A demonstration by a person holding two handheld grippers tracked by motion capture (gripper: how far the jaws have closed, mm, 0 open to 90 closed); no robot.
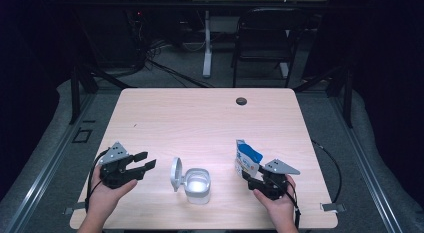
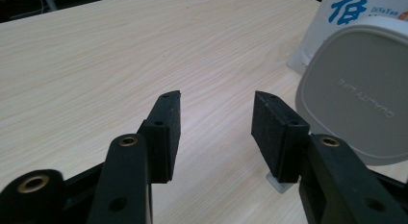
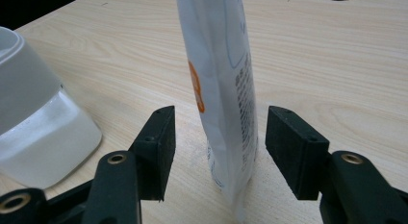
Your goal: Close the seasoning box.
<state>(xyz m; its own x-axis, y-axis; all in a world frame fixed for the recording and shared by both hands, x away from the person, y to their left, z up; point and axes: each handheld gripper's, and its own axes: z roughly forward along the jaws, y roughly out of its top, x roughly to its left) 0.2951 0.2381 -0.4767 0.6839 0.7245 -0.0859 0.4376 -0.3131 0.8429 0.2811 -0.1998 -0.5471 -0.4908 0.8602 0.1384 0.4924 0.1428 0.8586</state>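
Standing upright near the four o'clock part of the pale wooden surface (image 1: 200, 118), a white and blue pouch (image 1: 247, 159) is sitting between the spread fingers (image 3: 159, 147) of the right gripper (image 1: 251, 179), which are released and not touching it on either side in the right gripper view. A hand (image 1: 274, 205) is holding that gripper from six o'clock, its grey plate tilting toward three o'clock.

Just toward nine o'clock from the pouch, a clear container (image 1: 197, 185) is resting on the surface with its grey hinged lid (image 1: 176, 174) standing open on its nine o'clock side. Its contents are hard to judge; it is perhaps holding something pale.

Over at the eight o'clock area, the left gripper (image 1: 145, 161) is hovering with its fingers (image 2: 166, 132) released and parted, gripping nothing, and pointing toward three o'clock at the lid. In the left gripper view the lid's flat grey face is sitting just beside the right-hand finger, with faint lettering on it, and the pouch is showing behind.

A small dark round hole (image 1: 241, 101) is lying near the surface's twelve o'clock edge, and a black chair (image 1: 265, 38) is standing on the floor beyond.
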